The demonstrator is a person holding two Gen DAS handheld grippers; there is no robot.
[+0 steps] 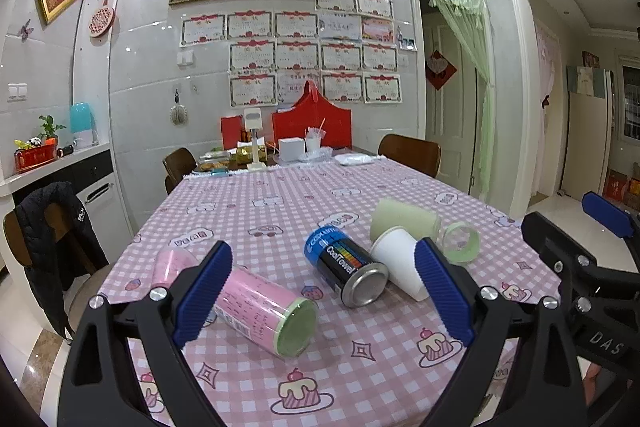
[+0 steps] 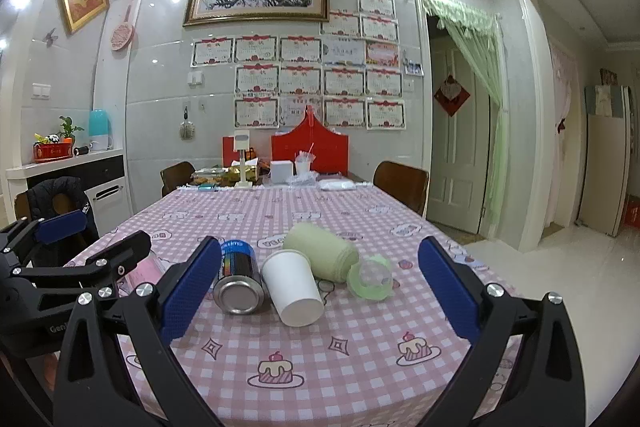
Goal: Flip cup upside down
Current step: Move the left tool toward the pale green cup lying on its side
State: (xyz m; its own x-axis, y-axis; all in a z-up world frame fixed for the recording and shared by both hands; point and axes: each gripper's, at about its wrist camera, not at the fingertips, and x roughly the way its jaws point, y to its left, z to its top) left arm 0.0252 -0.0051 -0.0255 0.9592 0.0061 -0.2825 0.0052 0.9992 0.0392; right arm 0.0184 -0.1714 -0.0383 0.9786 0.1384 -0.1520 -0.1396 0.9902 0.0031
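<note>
Your left gripper (image 1: pixel 322 297) hangs above the near edge of the checked tablecloth (image 1: pixel 360 363) with its jaws spread wide and nothing between them. Your right gripper (image 2: pixel 320 291) is likewise released and empty. The white paper cup (image 2: pixel 293 287) lies on its side, base toward you, at about 12 o'clock from the right gripper, between its blue pads. At its 9 o'clock, touching or just beside it, lies the dark CoolTowel can (image 2: pixel 240 277). At its 1 o'clock lies a pale green roll (image 2: pixel 320 253); at 3 o'clock, a clear green-rimmed lid (image 2: pixel 370 277). The pink canister (image 1: pixel 260 307) lies before your left gripper.
</note>
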